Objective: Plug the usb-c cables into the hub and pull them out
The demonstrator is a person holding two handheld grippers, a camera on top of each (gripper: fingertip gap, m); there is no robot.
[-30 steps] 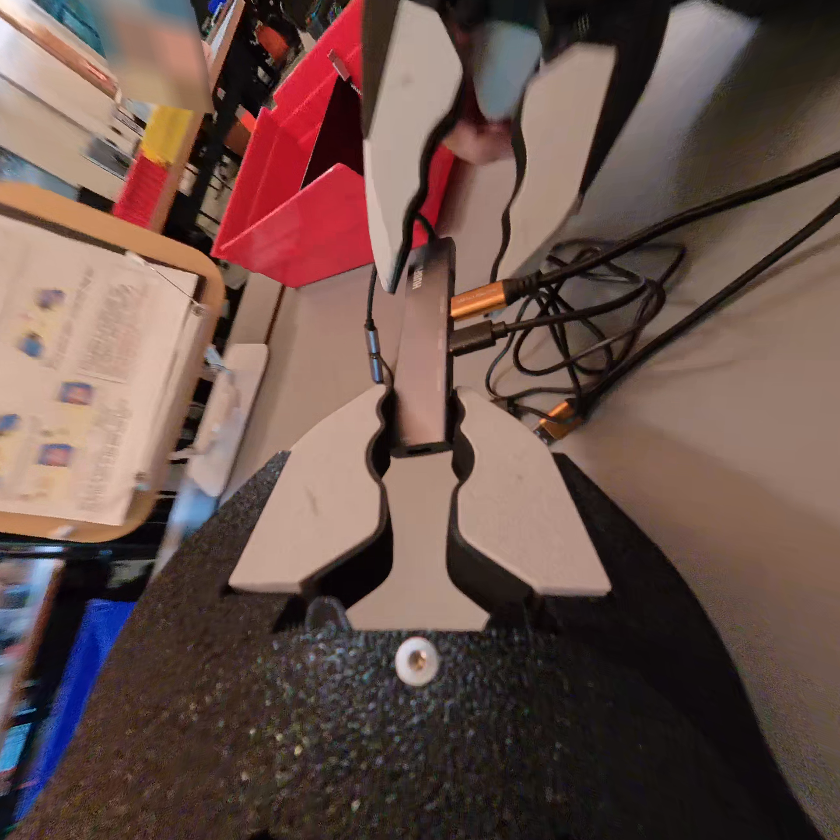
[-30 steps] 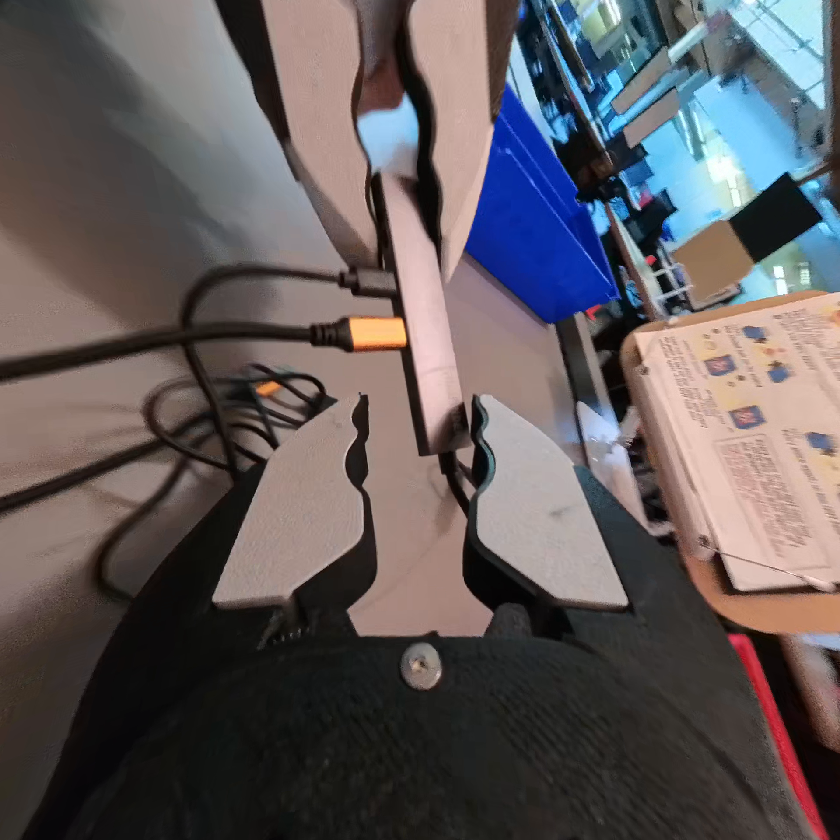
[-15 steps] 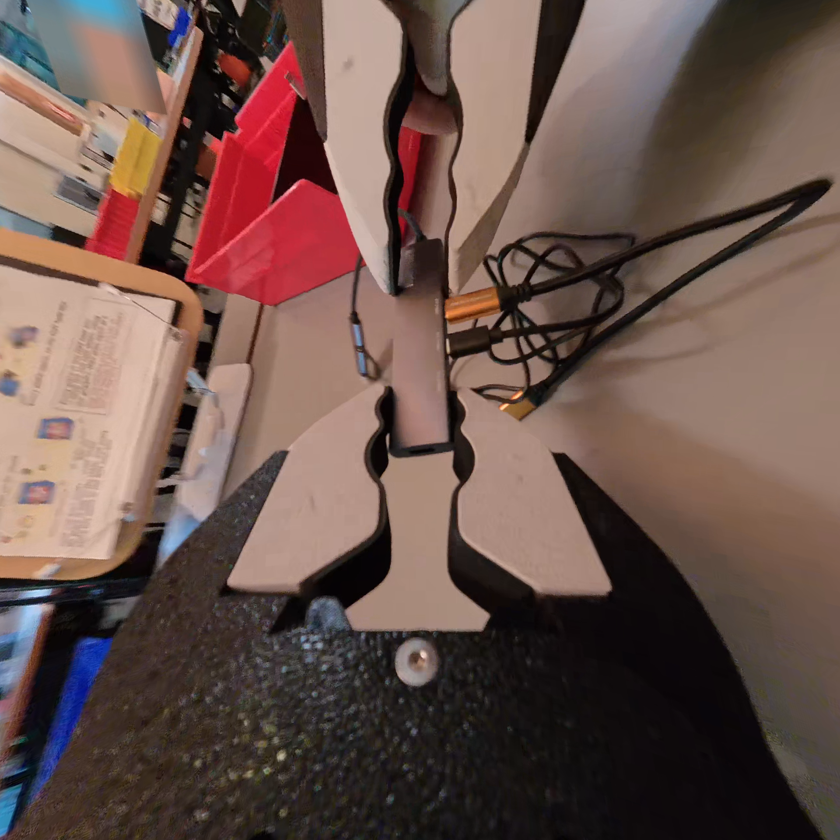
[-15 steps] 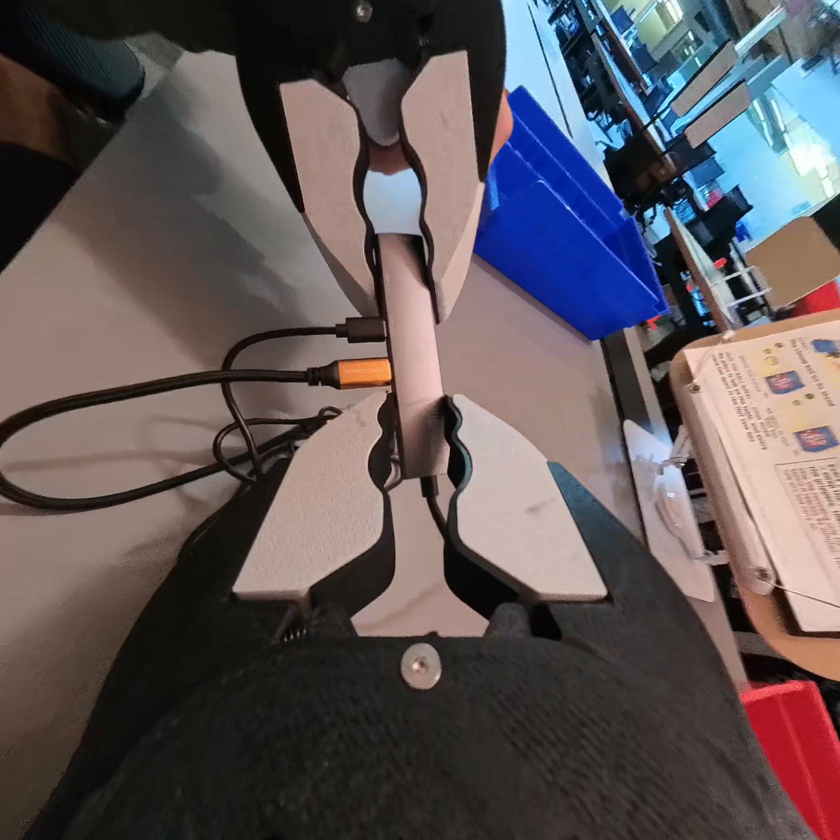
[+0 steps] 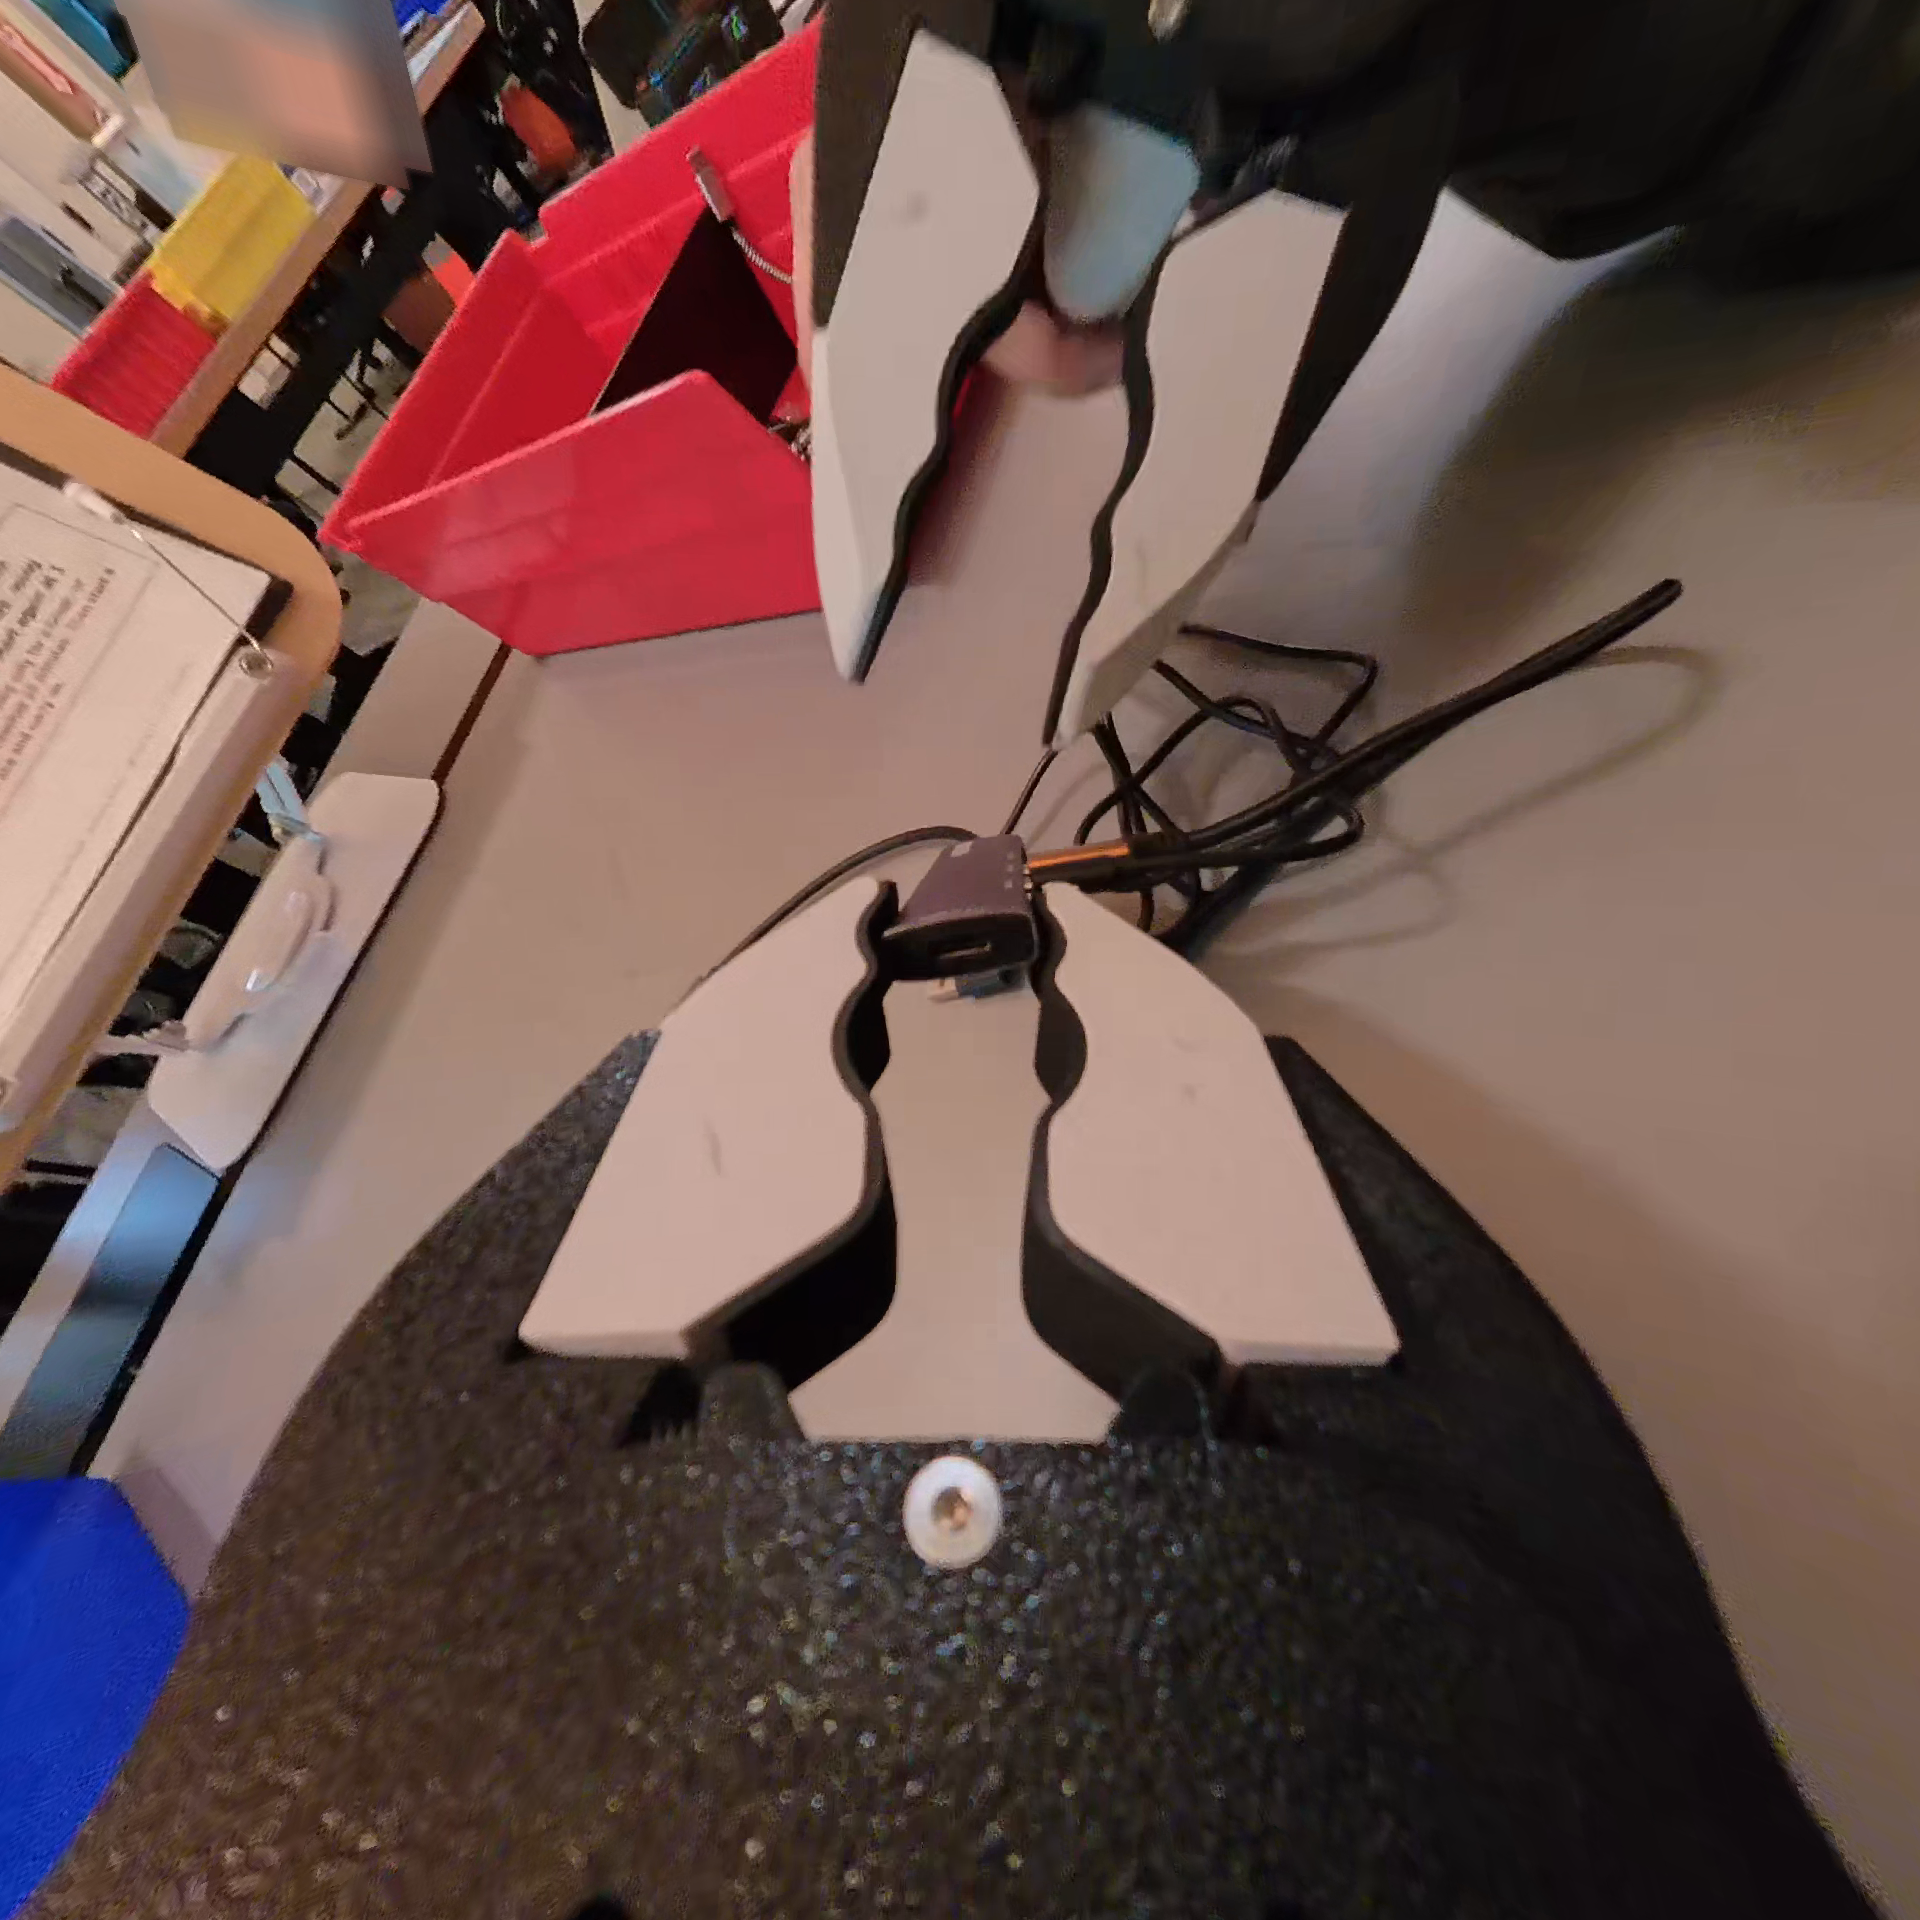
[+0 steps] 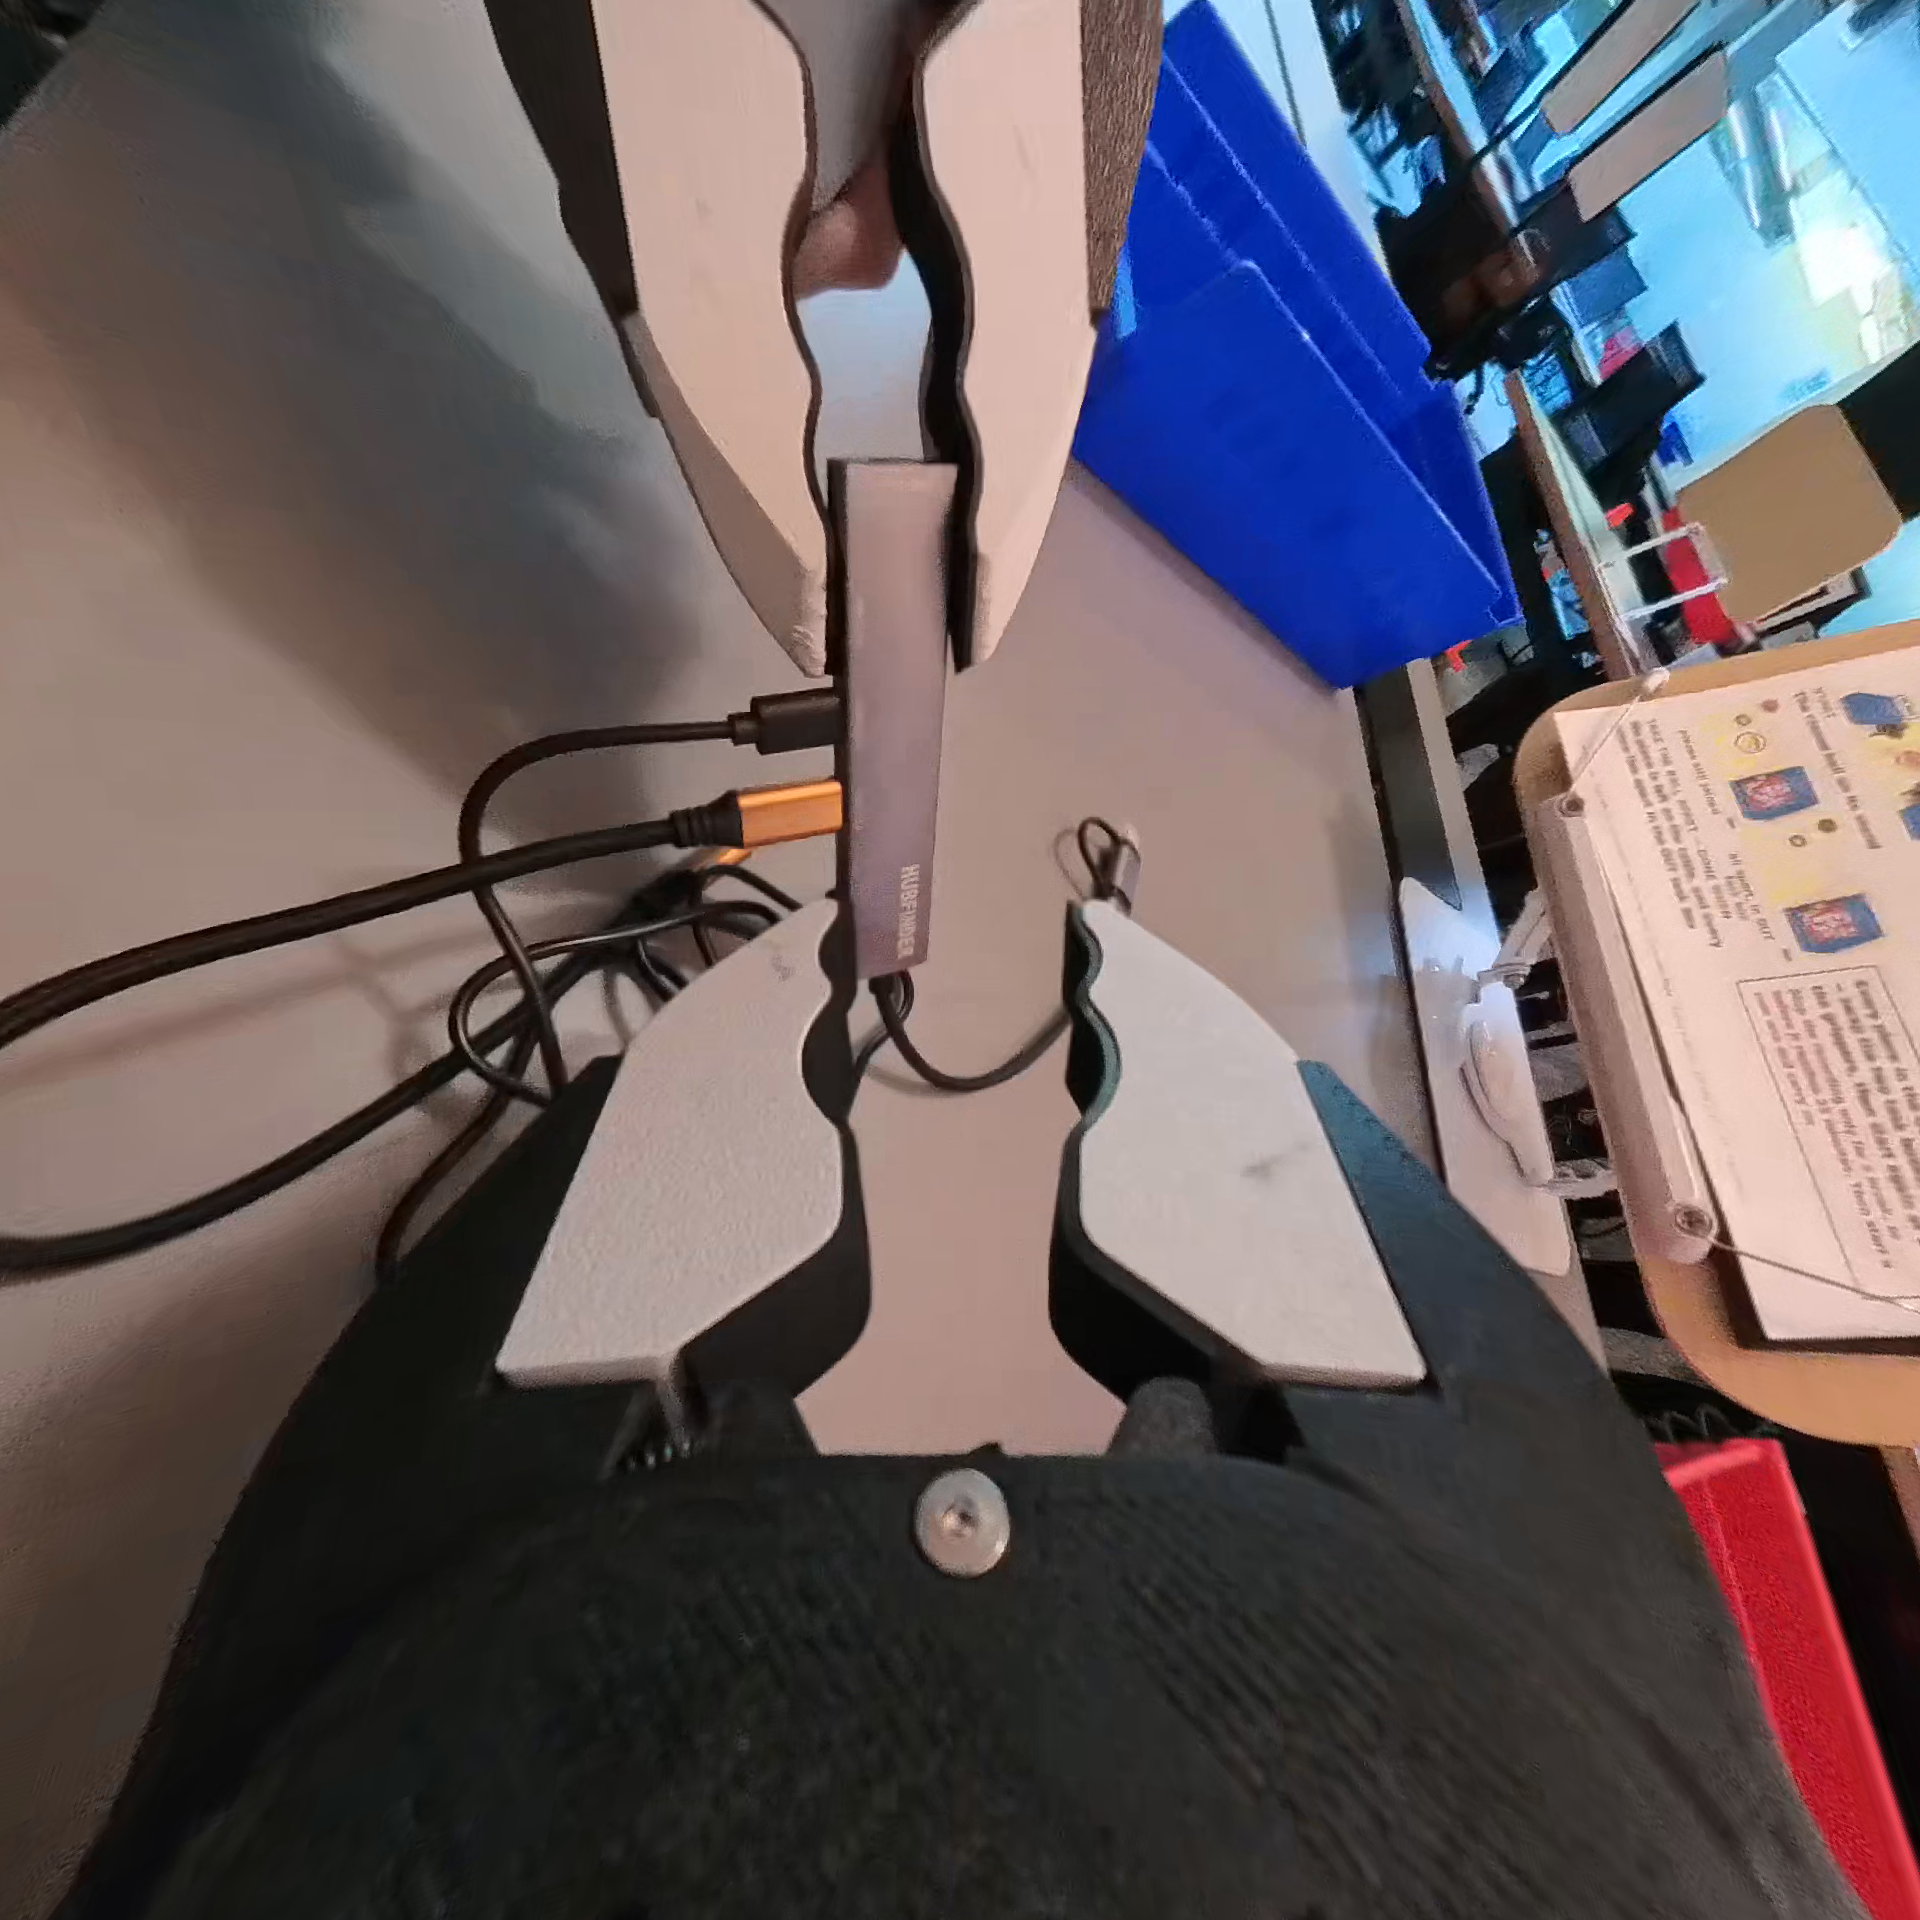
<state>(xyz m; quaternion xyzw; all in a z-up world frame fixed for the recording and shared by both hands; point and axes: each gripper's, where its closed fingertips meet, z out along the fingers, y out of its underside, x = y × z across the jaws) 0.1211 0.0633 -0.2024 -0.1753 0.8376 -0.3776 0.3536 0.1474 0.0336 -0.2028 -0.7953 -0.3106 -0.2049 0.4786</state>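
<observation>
A slim grey hub (image 6: 899,727) is held level above the white table (image 6: 312,520). A black usb-c plug (image 6: 790,717) and an orange usb-c plug (image 6: 790,816) sit in its side. My left gripper (image 5: 961,914) is shut on one end of the hub (image 5: 966,894); it also shows in the right wrist view (image 6: 891,655). My right gripper (image 6: 954,914) is open, with the hub's other end just at its left fingertip (image 6: 821,925). It shows open and raised in the left wrist view (image 5: 956,701).
Black cables (image 5: 1247,810) lie coiled on the table beside the hub. The hub's own short lead (image 6: 1112,862) curls under my right gripper. A red bin (image 5: 582,499) and a blue bin (image 6: 1278,436) stand on opposite sides. A clipboard with paper (image 6: 1766,935) hangs past the table edge. There is about 5 cm between the tips of the two grippers.
My right gripper was shut on the hub's lead end half a second ago; it has opened and drawn back. My left gripper keeps its hold on the hub.
</observation>
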